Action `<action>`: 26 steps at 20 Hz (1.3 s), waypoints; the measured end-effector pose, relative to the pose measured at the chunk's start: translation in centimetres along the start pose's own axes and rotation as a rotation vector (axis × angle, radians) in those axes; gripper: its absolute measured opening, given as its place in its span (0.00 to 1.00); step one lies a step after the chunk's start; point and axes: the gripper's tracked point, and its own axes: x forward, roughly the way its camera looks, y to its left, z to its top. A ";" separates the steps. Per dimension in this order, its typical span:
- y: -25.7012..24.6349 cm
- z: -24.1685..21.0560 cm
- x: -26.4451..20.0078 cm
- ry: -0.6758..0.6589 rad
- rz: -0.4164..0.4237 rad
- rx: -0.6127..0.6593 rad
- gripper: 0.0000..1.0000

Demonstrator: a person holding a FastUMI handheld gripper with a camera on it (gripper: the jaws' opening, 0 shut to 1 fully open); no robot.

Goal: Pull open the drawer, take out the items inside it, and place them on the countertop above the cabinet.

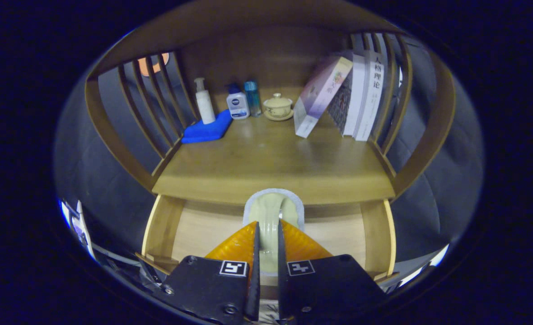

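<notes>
- Gripper view: the gripper has its two fingers drawn close together, both pressing on the edge of a pale green ceramic dish with a speckled grey-white rim, which stands on edge between them.
- The dish is held over the pulled-open light wooden drawer, its top rim reaching up to the front edge of the brown wooden countertop.
- The drawer's pale bottom board shows on both sides of the fingers, with its side walls further out to either side.
- Beyond the fingers, at the back of the countertop, stand a white pump bottle, a white bottle with a blue cap and a slim translucent blue bottle, close together in a row.
- A folded blue cloth lies under and in front of the pump bottle.
- A small cream lidded cup on a saucer sits just beside the blue bottle.
- Beside it, a pale pink-and-purple book leans tilted against several upright white books.
- Curved slatted wooden side rails close the countertop on both sides.
</notes>
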 end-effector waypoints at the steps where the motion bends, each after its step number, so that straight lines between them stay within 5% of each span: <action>1: 0.3 0.7 0.2 0.005 -0.002 0.000 0.19; 14: 0.6 9.4 6.4 0.061 -0.028 0.068 0.19; 23: 1.3 12.1 10.7 0.080 -0.072 -0.011 0.19; 26: 1.8 12.0 10.7 0.072 -0.055 0.004 0.32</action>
